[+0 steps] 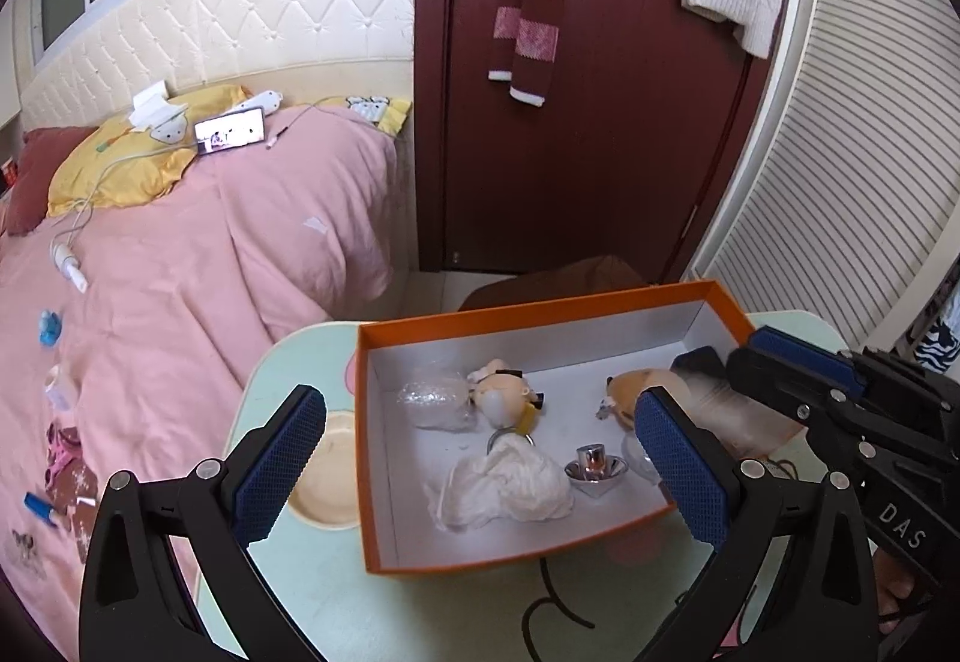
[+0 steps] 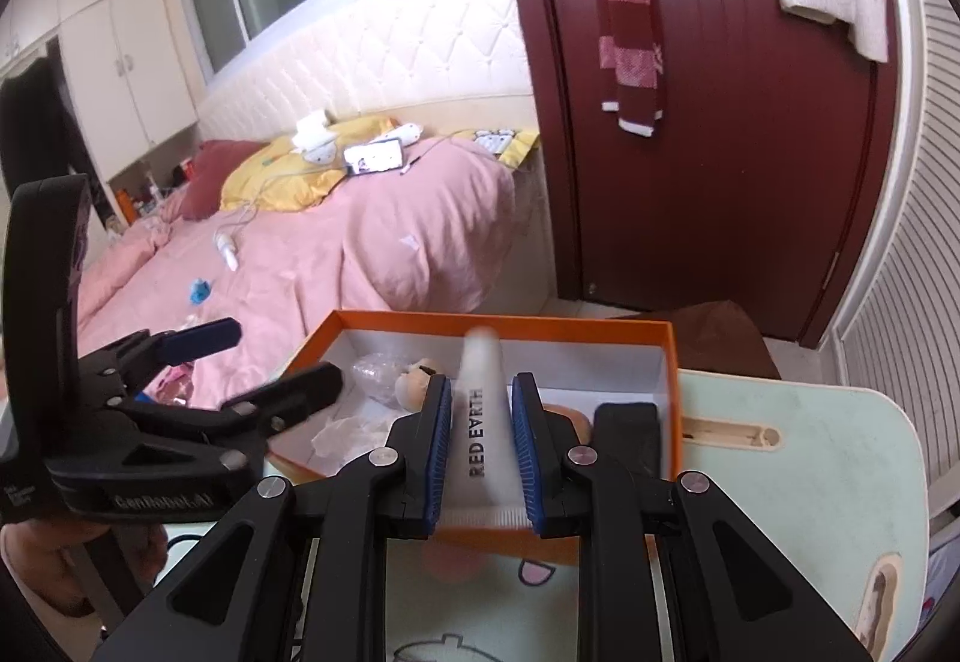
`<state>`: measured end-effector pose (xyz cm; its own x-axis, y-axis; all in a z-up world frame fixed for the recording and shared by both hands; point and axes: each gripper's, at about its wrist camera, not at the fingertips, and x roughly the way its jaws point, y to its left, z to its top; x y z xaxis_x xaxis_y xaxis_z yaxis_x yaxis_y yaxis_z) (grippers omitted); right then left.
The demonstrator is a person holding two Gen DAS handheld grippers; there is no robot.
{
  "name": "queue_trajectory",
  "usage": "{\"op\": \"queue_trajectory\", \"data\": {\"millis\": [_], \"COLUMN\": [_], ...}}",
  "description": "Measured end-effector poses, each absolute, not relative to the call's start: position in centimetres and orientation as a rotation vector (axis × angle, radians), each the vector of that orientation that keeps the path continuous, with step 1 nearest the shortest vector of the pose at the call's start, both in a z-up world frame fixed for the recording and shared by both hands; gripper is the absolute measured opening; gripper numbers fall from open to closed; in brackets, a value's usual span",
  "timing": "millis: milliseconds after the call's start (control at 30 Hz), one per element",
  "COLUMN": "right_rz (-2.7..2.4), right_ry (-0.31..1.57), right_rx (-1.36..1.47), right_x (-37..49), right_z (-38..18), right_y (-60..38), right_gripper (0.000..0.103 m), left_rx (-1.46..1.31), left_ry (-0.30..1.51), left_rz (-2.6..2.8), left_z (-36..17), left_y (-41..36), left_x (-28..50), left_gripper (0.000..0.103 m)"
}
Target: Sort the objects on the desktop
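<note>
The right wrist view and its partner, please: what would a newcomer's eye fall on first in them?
Probably the white tube lettered RED EARTH, clamped in the right claw above the near edge of the orange box. Next, that box on the pale green table, holding a crumpled tissue, small plush toys and a shiny metal cap. The left claw hangs open and empty over it.

The right gripper [image 2: 480, 440] has its blue-padded fingers [image 2: 437, 446] clamped on a white plastic squeeze tube printed "RED EARTH" [image 2: 483, 416], cap end blurred and pointing away over an orange cardboard box with a white inside [image 2: 672, 362]. The box sits on a pale green worktop [image 2: 810, 458] and holds a black rectangular case [image 2: 627, 437], crumpled clear plastic [image 2: 378, 368] and a small plush toy [image 2: 417, 377]. The left gripper [image 2: 264, 362] hangs at the left, fingers spread apart, beside a pink-covered bed [image 2: 360, 254].
</note>
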<state>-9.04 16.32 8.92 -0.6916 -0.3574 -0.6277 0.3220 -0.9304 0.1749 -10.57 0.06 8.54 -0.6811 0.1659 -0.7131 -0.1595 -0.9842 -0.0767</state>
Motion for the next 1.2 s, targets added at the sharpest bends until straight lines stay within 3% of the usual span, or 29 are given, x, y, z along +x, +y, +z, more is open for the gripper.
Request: {"op": "queue_trajectory", "data": {"millis": [667,800,933,1200], "right_rz": [-2.56,-2.609,-2.676,-2.745], "right_ry": [-0.058,-0.063,-0.101,-0.067], "right_rx": [1.047,1.055,1.059,1.179], "right_x": [-10.7,-9.9,-7.4,-2.9], "right_z": [7.3,7.7,8.0,4.8], "right_y": [15.8,16.4,17.6,18.8], "right_gripper": [0.02,0.031,0.052,0.061], "left_rx": [-1.24,-1.233,-1.243,-1.306], "left_ry": [-0.021,-0.037,-0.053,0.043], "left_rz": [2.699,2.691,2.673,2.634], "left_z": [7.0,7.5,7.4,4.1], "left_y": [-0.6,-1.0,-1.3,-0.1], "left_x": [-10.7,-9.3,-7.4,-4.0], "left_gripper": [0.103,0.103,0.103,0.103]}}
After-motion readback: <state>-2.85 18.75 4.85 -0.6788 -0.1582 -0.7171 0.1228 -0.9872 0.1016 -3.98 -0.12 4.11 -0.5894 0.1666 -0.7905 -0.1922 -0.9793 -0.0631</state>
